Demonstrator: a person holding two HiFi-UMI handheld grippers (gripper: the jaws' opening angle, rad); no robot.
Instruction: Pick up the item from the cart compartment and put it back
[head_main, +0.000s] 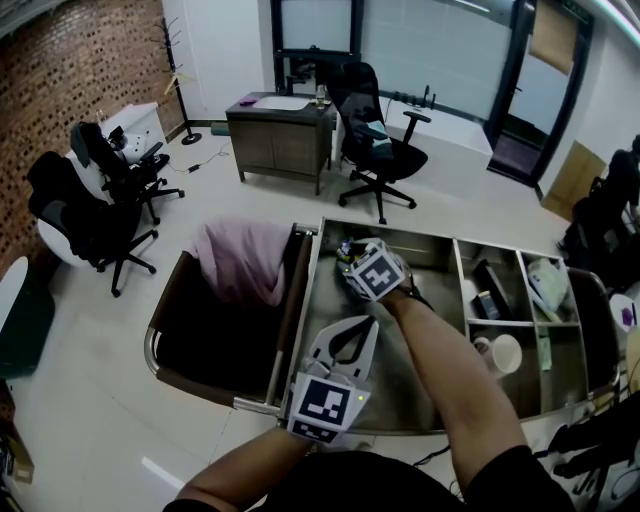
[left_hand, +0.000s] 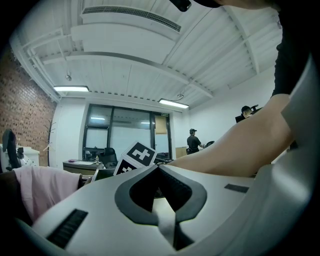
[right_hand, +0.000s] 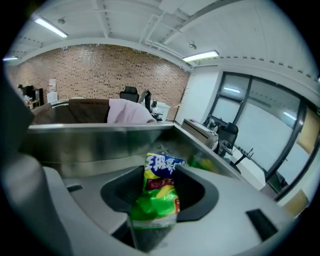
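Snack packet (right_hand: 159, 192), green and yellow, clamped between the fingers of the right gripper (right_hand: 158, 172), which reaches into the large steel compartment (right_hand: 90, 145) at the left end of the cart (head_main: 440, 428), near that compartment's far edge. Left gripper (left_hand: 159, 168) held level at the cart's near edge, fingers together with nothing between them. Pink cloth (head_main: 240, 262) drapes the brown bin (head_main: 200, 350) at the cart's left edge.

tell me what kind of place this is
Most likely an office: swivel chairs, a desk by glass partitions, and a brick wall. A steel cart stands in the foreground.
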